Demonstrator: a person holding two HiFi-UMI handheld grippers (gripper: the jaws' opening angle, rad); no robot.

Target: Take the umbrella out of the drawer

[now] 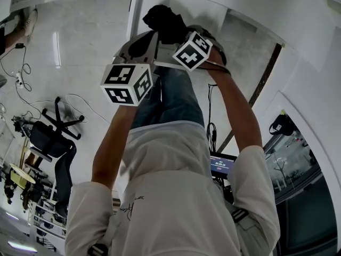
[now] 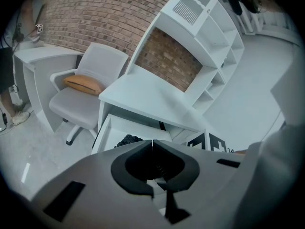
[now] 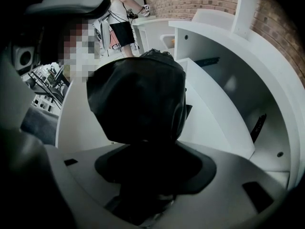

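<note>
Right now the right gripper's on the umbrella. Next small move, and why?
Probably raise the right gripper a little, straight up. Its jaws are shut on the black umbrella, and the open white drawer lies right behind it; I can't tell whether the umbrella has cleared the drawer's walls. The left gripper is shut and empty, so it gives no support.

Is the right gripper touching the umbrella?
Touching. The right gripper has the umbrella clamped between its jaws, as the right gripper view shows plainly.

Black matt cloth umbrella (image 3: 138,99); smooth white desk (image 2: 143,97); rough brick wall (image 2: 95,13); glossy floor (image 1: 80,41).
</note>
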